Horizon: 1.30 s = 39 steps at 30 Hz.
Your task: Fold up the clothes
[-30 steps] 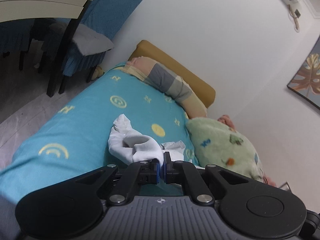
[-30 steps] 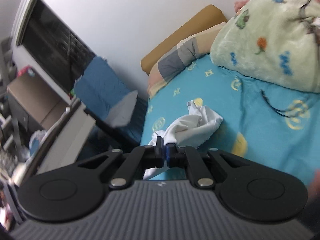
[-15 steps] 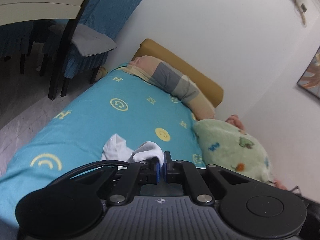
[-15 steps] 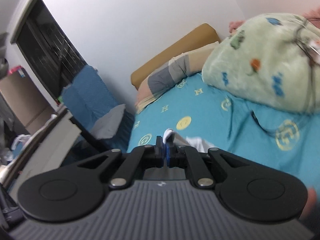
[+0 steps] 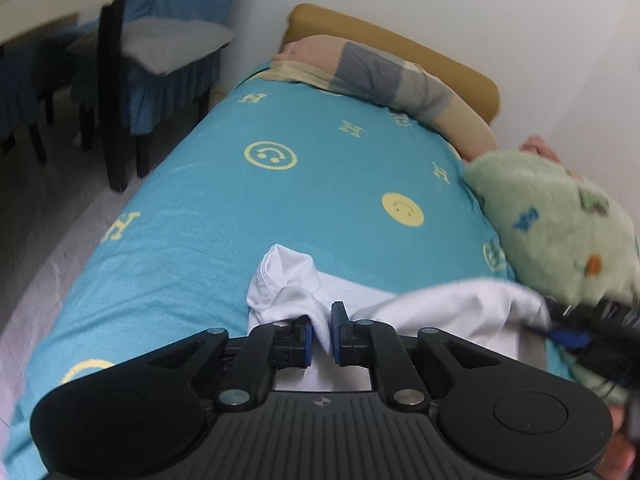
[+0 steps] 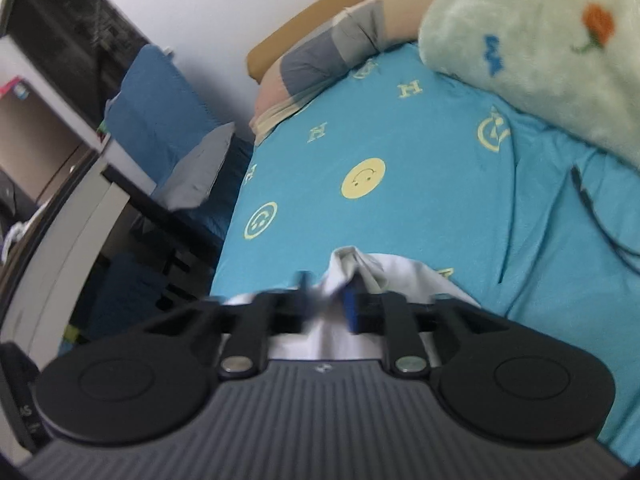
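A white garment [image 5: 440,312] lies on the blue bed sheet [image 5: 240,208] close under both grippers. My left gripper [image 5: 321,334] has its jaws a little apart with a fold of the white cloth still between them. My right gripper [image 6: 326,300] is blurred, with its jaws apart and white cloth [image 6: 384,276] bunched between and beyond them. The right gripper also shows at the right edge of the left wrist view [image 5: 592,336].
A green fleece blanket [image 5: 560,228] lies to the right on the bed, a striped pillow [image 5: 380,76] at the head. Chairs with blue covers [image 5: 168,60] stand left of the bed. A black cable [image 6: 592,216] lies on the sheet.
Both grippers, shut on the white garment before, have come down to the bed and their jaws have opened. The garment now lies spread low on the sheet.
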{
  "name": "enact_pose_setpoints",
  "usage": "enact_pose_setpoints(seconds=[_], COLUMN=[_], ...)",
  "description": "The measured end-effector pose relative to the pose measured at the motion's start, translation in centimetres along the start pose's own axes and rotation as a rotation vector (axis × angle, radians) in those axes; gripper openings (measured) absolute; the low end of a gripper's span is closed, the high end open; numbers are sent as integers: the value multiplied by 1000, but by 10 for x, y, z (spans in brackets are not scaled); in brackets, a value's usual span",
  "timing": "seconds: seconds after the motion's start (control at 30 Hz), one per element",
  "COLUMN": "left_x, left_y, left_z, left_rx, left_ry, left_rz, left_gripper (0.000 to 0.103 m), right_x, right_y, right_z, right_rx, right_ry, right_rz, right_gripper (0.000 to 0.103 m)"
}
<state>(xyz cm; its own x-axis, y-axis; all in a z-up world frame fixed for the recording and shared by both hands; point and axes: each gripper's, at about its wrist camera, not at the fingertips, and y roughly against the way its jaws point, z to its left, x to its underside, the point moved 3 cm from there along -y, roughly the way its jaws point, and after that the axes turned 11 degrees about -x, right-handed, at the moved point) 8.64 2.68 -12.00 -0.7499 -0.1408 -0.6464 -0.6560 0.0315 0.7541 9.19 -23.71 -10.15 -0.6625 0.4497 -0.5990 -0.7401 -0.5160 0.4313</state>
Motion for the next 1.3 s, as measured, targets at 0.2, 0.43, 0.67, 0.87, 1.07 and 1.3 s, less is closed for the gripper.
enact_pose_setpoints(seconds=[0.2,0.43,0.67,0.87,1.07,1.3], left_x=[-3,-20,-36,-21,-31,-14], left_y=[12,-23,-92,-122,-84,-50], left_z=[1,8,35,72,87,63], left_rx=[29,121,240,343,421,271], left_ry=[1,75,319,600,602,268], left_rz=[-3,67,351,533,419,240], left_gripper=[17,18,32,55,103,102], right_x=[10,-7,-6,8,11,13], right_y=[20,16,-30,-42,-38,-20], right_z=[19,23,-13,-4,-1,8], right_rx=[44,11,82,102,112,117], right_ry=[60,148,61,100,113,160], right_rz=[-39,-121,4,48,53,20], right_gripper=[57,22,16,16,17,17])
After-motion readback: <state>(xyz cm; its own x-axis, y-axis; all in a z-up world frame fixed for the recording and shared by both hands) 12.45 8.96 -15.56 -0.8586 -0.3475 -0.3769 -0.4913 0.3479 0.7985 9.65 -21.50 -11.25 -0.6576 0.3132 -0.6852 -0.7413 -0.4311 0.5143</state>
